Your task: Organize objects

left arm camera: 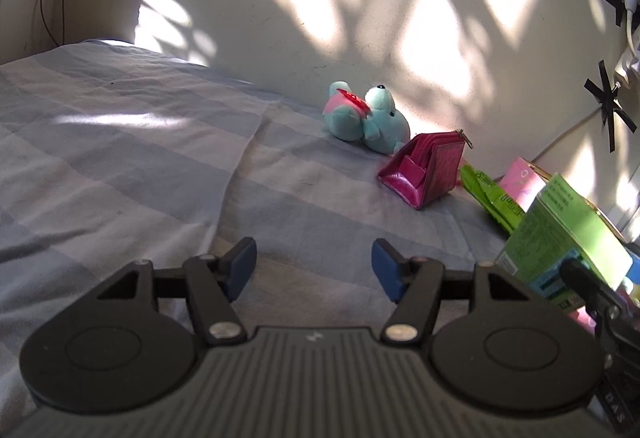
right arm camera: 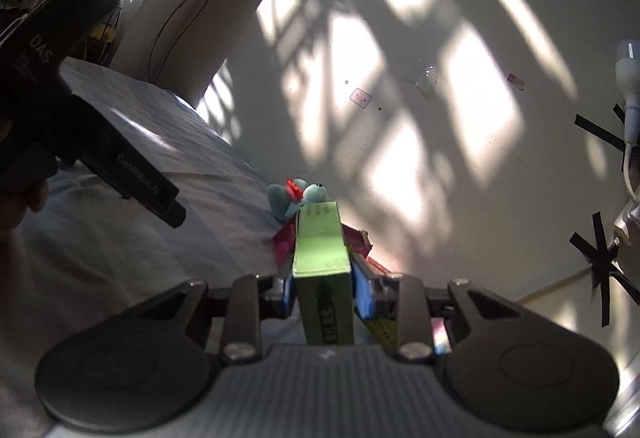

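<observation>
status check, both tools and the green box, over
Right tool shut on green box. Left tool open, empty, over the bedsheet. Plush toy and pink wallet ahead by the wall.

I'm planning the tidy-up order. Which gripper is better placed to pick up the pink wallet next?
Left. The left gripper is open and empty, with the pink wallet lying ahead of it on the bed. The right gripper is already closed on the green box.
</observation>
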The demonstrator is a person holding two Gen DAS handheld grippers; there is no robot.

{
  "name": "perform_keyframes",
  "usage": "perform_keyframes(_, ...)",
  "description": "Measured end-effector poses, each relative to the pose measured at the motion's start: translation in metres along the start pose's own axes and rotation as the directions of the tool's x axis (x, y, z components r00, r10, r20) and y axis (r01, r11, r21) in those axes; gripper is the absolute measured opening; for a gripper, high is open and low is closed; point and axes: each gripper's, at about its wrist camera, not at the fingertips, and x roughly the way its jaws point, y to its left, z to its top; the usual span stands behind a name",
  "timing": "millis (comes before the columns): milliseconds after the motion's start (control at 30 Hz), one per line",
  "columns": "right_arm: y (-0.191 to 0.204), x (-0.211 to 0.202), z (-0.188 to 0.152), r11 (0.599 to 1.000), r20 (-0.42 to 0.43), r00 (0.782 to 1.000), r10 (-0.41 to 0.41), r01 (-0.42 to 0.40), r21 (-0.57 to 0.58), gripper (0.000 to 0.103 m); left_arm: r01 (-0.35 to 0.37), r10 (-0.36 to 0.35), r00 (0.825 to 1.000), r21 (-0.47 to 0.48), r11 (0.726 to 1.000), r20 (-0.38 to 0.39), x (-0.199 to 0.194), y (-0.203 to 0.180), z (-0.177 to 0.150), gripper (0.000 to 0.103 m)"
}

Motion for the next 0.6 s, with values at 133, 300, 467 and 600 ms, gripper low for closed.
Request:
perform_keyframes(133, 0.006, -0.063, -0.023, 0.994, 0.028, 0.995, 0.091, -0.090, -0.059, 0.040, 0.006, -0.006, 1.000, -0.001, 1.000, -0.002, 0.000, 0.000, 0.000, 0.069)
perform_keyframes(300, -0.005, -0.089, -0.041, 0.988, -0.047, 0.991, 0.124, -0.120, 0.096, 0.056, 0.002, -0.002, 1.000, 0.005, 1.000, 0.000, 0.000, -0.001, 0.000, 0.070)
perform_keyframes(467, -0.031, -0.089, -0.055, 0.905, -0.072, 0.975, 0.209, -0.165, 0.391, 0.057, -0.003, 0.003, 1.000, 0.011, 1.000, 0.001, -0.001, -0.001, -0.001, 0.070)
perform_keyframes(600, -0.040, -0.093, -0.062, 0.852, -0.057, 0.971, 0.234, -0.177, 0.492, 0.058, -0.011, 0.011, 1.000, 0.021, 1.000, 0.001, -0.002, -0.003, -0.002, 0.070)
